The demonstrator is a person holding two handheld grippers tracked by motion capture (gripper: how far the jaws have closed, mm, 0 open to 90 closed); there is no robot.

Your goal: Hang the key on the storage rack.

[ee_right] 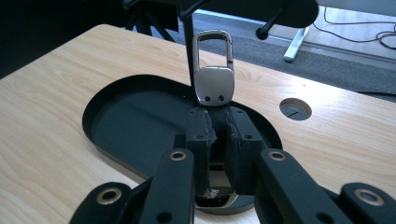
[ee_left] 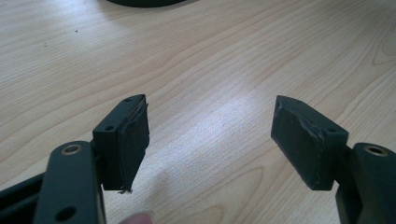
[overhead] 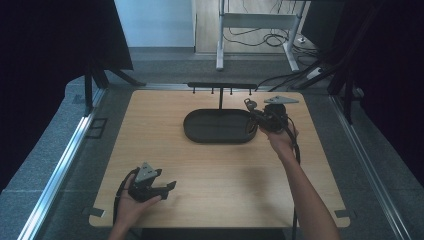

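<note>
Right gripper, jaws clamped on a key clip, holds it upright above the right end of the black tray with its hook stand. Left gripper, jaws wide and empty, rests over the bare tabletop near the front-left corner.

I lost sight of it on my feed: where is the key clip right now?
The key clip stands upright, pinched in the right tongs, over the right end of the black oval tray, just in front of the hook stand.
</note>
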